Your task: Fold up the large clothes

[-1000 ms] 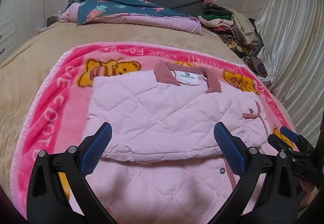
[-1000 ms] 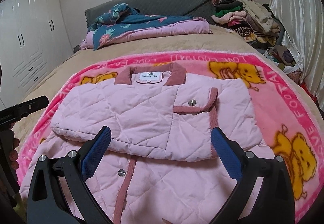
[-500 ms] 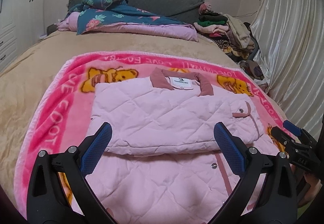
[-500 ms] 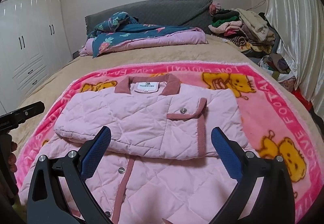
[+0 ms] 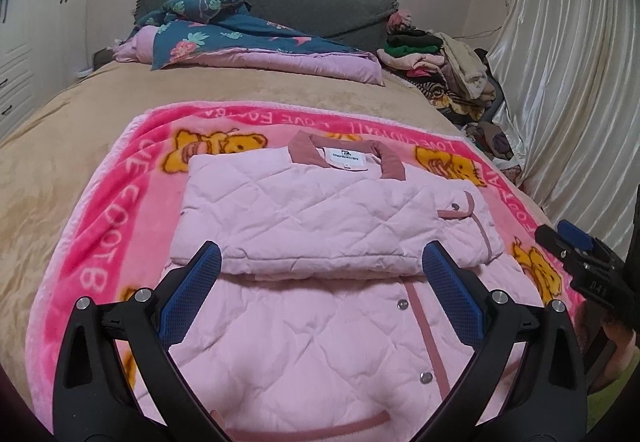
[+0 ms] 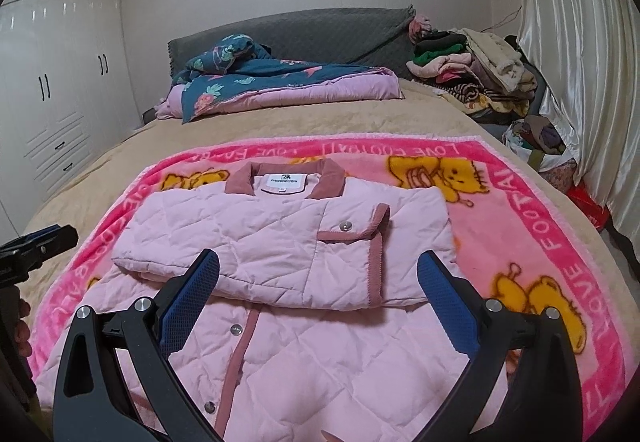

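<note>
Big bed point(image 5: 60, 170), pink bear blanket point(image 5: 100, 242) on top. Pink jacket point(image 5: 320, 226) lies flat on blanket, sleeves folded across chest, bottom half not folded yet. We have pulled both grippers back and up since a second ago; jacket looks smaller now. Left gripper point(image 5: 320, 290) wide apart, empty. Right gripper point(image 6: 318, 294) wide apart, empty. We think bottom fold comes next.

Pink blanket point(image 6: 520, 202) beyond the tongs: white border lettering, upside down from both wrist views. Far edge reads "LOVE FOOTBALL", repeated; the right border, off the right tong's outer side, shows "FOOT" and part of "LOVE".

Jacket point(image 6: 280, 242) neck label point(image 6: 283, 184), white, straight ahead between the fingers: dark logo and one line of print, too small to read.
</note>
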A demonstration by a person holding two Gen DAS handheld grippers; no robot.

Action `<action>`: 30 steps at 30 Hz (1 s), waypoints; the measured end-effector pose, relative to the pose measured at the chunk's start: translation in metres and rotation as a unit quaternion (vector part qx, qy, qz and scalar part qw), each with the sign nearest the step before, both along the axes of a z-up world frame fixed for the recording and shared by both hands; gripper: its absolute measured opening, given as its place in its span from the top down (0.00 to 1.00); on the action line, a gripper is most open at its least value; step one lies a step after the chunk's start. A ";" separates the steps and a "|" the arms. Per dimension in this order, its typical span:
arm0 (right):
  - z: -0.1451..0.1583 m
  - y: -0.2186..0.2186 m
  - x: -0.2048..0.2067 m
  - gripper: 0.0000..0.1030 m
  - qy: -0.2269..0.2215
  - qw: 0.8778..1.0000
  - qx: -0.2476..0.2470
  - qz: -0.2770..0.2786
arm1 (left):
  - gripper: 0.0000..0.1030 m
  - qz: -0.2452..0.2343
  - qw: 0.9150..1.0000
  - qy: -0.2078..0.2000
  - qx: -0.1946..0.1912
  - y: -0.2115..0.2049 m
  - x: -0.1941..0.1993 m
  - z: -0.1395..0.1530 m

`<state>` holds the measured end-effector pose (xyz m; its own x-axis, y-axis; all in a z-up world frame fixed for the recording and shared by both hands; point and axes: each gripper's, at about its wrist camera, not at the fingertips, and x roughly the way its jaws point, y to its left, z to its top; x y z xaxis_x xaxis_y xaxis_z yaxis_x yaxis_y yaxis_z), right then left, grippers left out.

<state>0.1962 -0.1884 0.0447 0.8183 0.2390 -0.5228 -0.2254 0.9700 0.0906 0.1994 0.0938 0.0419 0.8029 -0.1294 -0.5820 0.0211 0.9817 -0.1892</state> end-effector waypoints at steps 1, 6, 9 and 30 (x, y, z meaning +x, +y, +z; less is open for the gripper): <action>0.001 -0.001 -0.002 0.04 0.000 1.000 0.000 0.000 | 0.08 0.002 1.000 0.001 0.001 0.000 -0.003 0.000; 0.004 -0.008 -0.013 0.04 -0.003 1.000 0.001 -0.002 | 0.08 0.004 1.000 0.005 0.007 -0.003 -0.016 -0.003; 0.008 -0.012 -0.021 0.04 -0.010 1.000 0.006 -0.001 | 0.08 0.004 1.000 0.005 0.008 -0.005 -0.023 -0.003; 0.001 -0.029 -0.055 0.04 -0.002 1.000 -0.018 0.002 | 0.08 0.005 1.000 0.015 0.025 -0.014 -0.063 -0.011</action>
